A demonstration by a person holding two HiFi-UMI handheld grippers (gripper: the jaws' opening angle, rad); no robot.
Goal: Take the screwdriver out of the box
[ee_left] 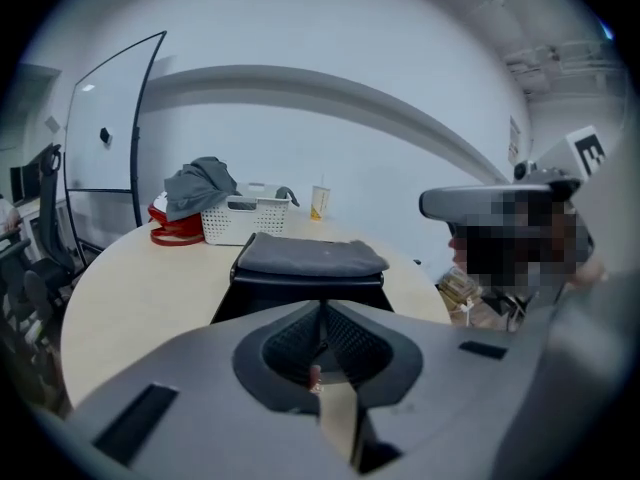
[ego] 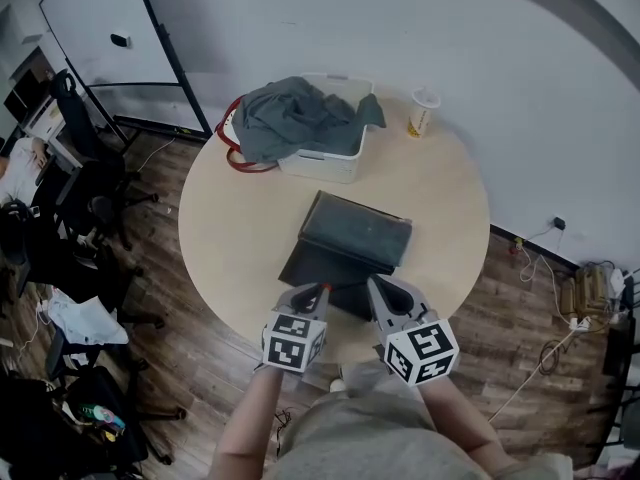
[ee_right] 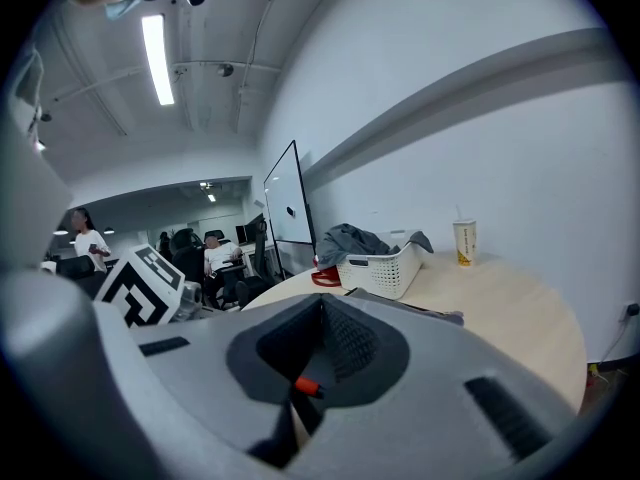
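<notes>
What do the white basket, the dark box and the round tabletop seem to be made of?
The white basket looks like moulded matte plastic: its walls show a regular grid of holes. The dark box seems a soft fabric-covered case, matte charcoal with rounded, puffy edges, though that's uncertain. The tabletop is smooth, pale, low-sheen: laminate or wood veneer, can't tell which.

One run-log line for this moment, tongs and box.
left tongs: shut, empty | right tongs: shut, empty | dark grey rectangular box: on beige round table
</notes>
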